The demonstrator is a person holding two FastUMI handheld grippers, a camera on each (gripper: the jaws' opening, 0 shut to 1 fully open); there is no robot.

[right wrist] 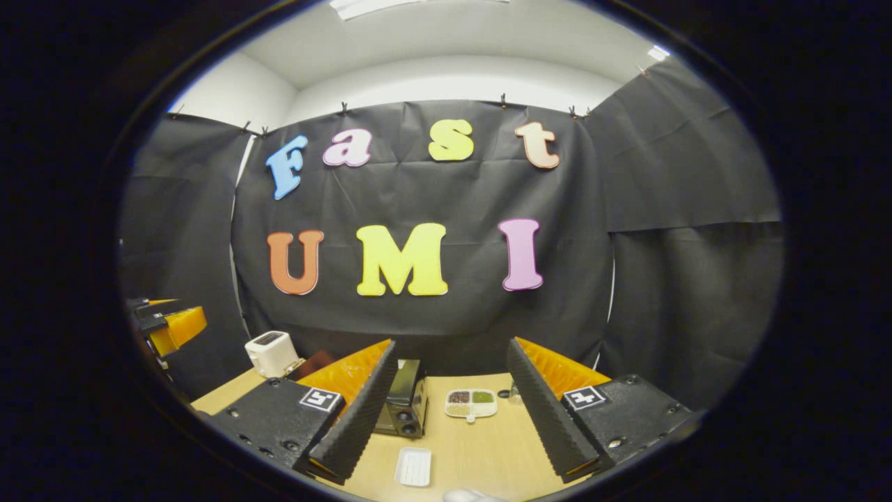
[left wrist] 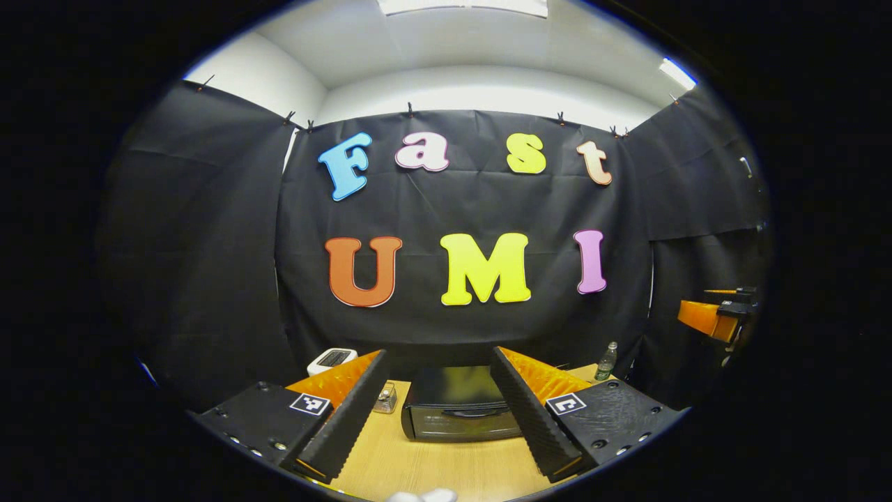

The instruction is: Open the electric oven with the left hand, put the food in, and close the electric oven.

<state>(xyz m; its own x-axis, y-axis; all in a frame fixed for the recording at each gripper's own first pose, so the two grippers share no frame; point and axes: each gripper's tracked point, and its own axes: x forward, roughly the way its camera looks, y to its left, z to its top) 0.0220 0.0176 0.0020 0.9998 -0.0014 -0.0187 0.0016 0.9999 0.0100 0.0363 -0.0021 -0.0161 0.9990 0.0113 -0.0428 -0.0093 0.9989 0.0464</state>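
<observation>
The black electric oven [left wrist: 456, 411] stands on the wooden table [left wrist: 446, 467] with its door closed and the handle facing me. My left gripper [left wrist: 440, 353] hovers above and in front of it, open, with nothing between its fingers. In the right gripper view the oven [right wrist: 405, 403] shows side-on, partly behind one finger. Right of it lies a small white divided dish of food [right wrist: 472, 403]. My right gripper [right wrist: 451, 345] is open and empty, held above the table in front of the dish. The left gripper [right wrist: 167, 324] also appears far left, apart from the oven.
A white toaster [left wrist: 332, 359] and a small glass jar [left wrist: 385, 399] stand left of the oven, a plastic bottle [left wrist: 607, 361] at the back right. A flat white rectangular tray [right wrist: 414, 466] lies near the table's front edge. The right gripper [left wrist: 718, 317] hangs far right.
</observation>
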